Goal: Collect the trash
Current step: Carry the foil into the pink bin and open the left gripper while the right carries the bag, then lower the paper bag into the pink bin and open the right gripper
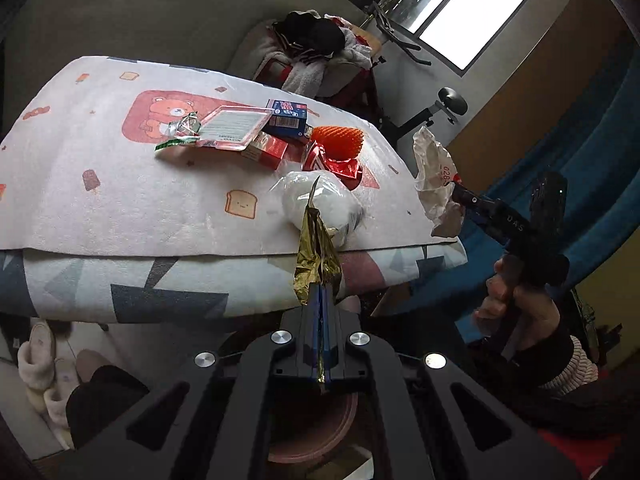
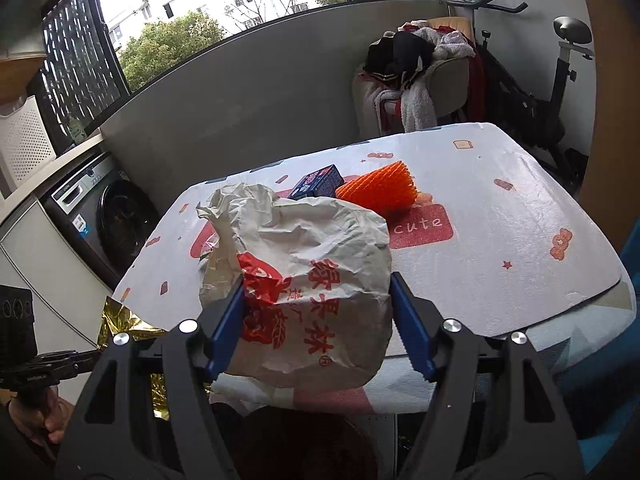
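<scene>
One word reads clearly — "cute" [image 2: 420, 224], white on the red patch [image 2: 436, 236].

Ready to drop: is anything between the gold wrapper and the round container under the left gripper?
Nothing visible. The left gripper is shut on the gold wrapper, and the container lies just below, partly hidden by the gripper's own body.

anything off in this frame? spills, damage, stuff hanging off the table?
No spills or damage. One oddity: the clear plastic bag sits right at the table edge. The left gripper pinches the gold foil wrapper; the right gripper holds the crumpled paper bag.
</scene>
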Action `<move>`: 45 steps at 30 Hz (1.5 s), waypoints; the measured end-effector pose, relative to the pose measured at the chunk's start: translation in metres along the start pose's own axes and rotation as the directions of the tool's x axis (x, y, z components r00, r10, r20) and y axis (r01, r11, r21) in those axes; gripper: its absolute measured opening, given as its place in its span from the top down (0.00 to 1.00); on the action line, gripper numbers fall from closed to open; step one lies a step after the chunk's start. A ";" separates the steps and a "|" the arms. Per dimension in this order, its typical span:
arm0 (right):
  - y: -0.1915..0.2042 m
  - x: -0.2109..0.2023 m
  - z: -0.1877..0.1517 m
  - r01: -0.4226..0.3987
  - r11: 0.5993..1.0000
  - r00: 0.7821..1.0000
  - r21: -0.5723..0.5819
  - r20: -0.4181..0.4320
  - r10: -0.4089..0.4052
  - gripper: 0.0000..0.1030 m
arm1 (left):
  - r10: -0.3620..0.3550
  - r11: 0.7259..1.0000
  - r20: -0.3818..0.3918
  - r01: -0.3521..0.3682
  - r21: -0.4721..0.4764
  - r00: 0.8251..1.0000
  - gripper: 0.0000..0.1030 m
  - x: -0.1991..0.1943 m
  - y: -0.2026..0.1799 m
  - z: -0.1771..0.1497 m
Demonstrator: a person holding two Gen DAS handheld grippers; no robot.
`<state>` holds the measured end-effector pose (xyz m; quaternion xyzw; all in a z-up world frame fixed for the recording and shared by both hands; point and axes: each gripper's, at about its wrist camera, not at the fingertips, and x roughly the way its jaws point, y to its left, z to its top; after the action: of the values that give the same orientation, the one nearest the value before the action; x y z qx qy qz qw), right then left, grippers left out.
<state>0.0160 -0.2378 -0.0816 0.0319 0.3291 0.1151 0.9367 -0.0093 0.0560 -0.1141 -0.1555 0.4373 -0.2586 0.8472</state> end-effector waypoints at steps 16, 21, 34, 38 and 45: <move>-0.005 -0.005 -0.035 0.020 1.000 0.999 -0.006 -0.044 -0.020 0.33 | 0.105 0.978 -0.237 -0.057 0.202 0.966 0.98 0.066 -0.018 -0.048; -0.001 0.002 -0.044 0.032 0.998 0.997 -0.044 -0.064 -0.035 0.33 | 0.123 0.966 -0.253 -0.058 0.251 0.960 0.90 0.085 -0.019 -0.052; 0.034 0.019 -0.094 -0.007 0.957 0.988 -0.291 -0.150 -0.039 0.33 | 0.210 0.937 0.023 -0.207 0.280 0.978 0.11 0.052 -0.021 -0.045; 0.051 0.026 -0.109 -0.069 0.934 0.978 -0.350 -0.210 -0.006 0.32 | 0.237 0.921 0.105 -0.258 0.293 0.966 0.10 0.043 -0.025 -0.042; 0.064 0.046 -0.136 -0.160 0.921 0.942 -0.355 -0.335 0.034 0.32 | 0.269 0.900 0.220 -0.326 0.290 0.938 0.09 0.029 -0.027 -0.051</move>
<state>-0.0463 -0.1671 -0.2075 -0.1517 0.4473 0.2269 0.8517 -0.0449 0.0156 -0.1493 0.0319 0.3317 -0.1790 0.9257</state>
